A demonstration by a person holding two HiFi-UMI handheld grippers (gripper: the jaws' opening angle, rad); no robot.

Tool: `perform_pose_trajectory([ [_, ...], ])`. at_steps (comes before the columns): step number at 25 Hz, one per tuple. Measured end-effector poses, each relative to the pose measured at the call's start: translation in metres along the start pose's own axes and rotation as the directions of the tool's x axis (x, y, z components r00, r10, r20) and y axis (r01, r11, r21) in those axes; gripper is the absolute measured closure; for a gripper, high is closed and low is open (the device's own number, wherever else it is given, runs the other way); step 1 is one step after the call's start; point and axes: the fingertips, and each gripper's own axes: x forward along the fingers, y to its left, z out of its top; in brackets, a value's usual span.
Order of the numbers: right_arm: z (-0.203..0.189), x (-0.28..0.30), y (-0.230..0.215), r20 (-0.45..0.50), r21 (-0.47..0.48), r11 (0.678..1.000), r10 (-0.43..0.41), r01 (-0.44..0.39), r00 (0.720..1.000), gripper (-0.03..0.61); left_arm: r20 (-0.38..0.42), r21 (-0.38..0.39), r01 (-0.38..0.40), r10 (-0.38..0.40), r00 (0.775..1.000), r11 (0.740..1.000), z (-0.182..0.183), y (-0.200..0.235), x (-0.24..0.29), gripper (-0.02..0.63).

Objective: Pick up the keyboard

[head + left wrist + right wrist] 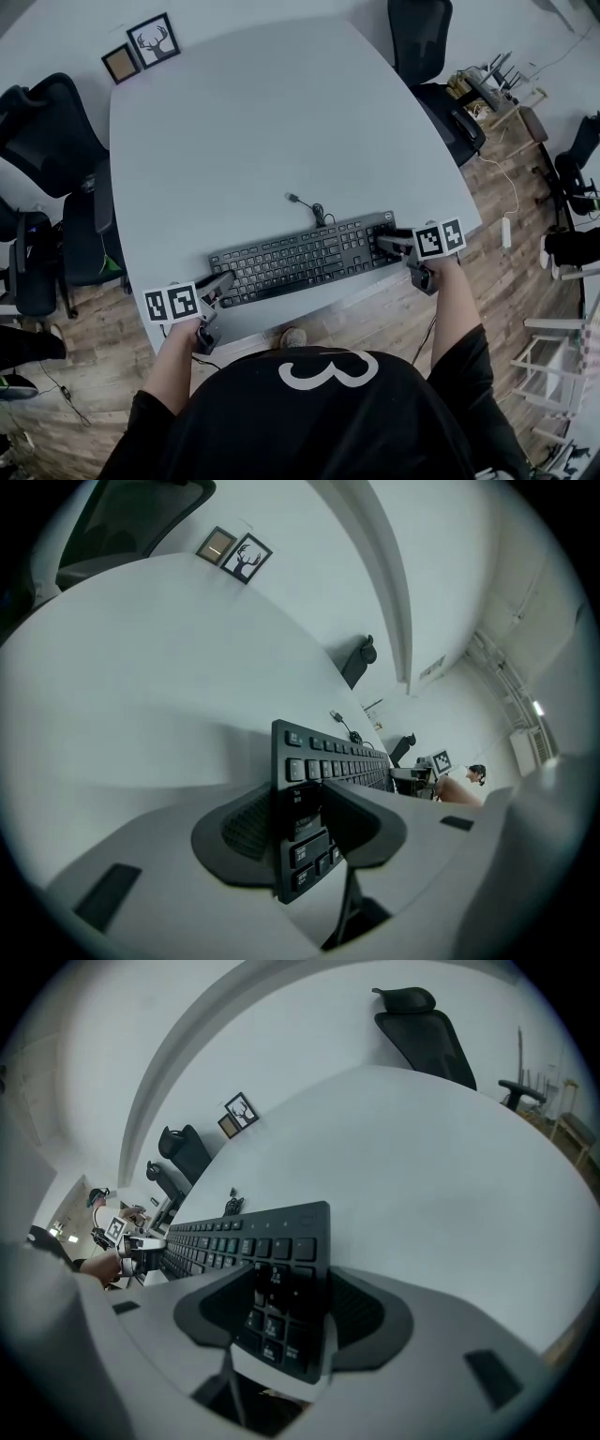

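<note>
Black keyboard sits along the near edge of the grey table, long side facing the person, one tong on each short end. That makes sense for a long flat thing, since a hold at both ends should keep it level on the way up.

Left gripper has the keyboard's left end between its jaws. In the left gripper view one dark pad lies against the underside and the other over the outer keys. It looks pinched, not spread.

Right gripper does the same on the number-pad end. In the right gripper view one pad lies over the keys and the other is tight against the far face, so it reads as clamped on the board.

Both tongs come in slanting down from the table edge, probably so a jaw can slip under the thin end.

The cable runs from the back edge to a loose plug lying on the table. It is tied to nothing, so it should not hold the board back.

Hard to tell:
- Whether the keyboard is off the table yet; from the head view it looks flat, and I can't see a gap.
- The pad under each end is mostly covered by the board.
- The person's torso cuts off the table's near edge.
- Key legends are too small to read.

Two framed pictures stand at the far corner, and office chairs are around the table, all well apart from the work.
</note>
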Motion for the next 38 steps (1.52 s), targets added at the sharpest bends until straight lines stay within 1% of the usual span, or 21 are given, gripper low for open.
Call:
perform_pose_trajectory([
  [8,0.0,0.001,-0.002,-0.006,0.002,1.0,-0.011,0.011,1.0,0.336,-0.008,-0.005,-0.004,0.004,1.0,1.0,0.001,0.001,0.002,0.451],
  [12,-0.001,0.0,-0.001,0.002,0.003,1.0,-0.015,0.015,1.0,0.337,-0.012,-0.023,0.001,-0.001,1.0,1.0,0.002,0.001,0.002,0.454],
  [19,-0.002,0.0,-0.003,0.033,0.006,1.0,-0.027,0.027,0.999,0.339,-0.01,0.0,-0.022,0.022,1.0,1.0,0.009,0.004,0.008,0.451],
  [25,-0.008,-0.007,0.012,0.099,-0.006,1.0,-0.008,0.009,0.995,0.341,0.011,0.036,-0.04,0.04,0.999,0.999,0.014,-0.002,-0.009,0.449],
  [29,-0.007,-0.021,0.024,0.158,-0.023,1.0,0.001,0.002,0.987,0.342,0.043,0.083,-0.034,0.031,0.999,0.996,0.02,-0.015,-0.024,0.448],
  [34,-0.002,-0.054,0.04,0.247,-0.073,0.997,-0.011,0.03,0.969,0.342,0.099,0.14,-0.023,0.009,0.995,0.99,0.023,-0.038,-0.044,0.445],
  [38,-0.001,-0.086,0.059,0.322,-0.105,0.993,-0.01,0.047,0.947,0.342,0.151,0.19,-0.012,-0.017,0.988,0.982,0.026,-0.063,-0.064,0.443],
])
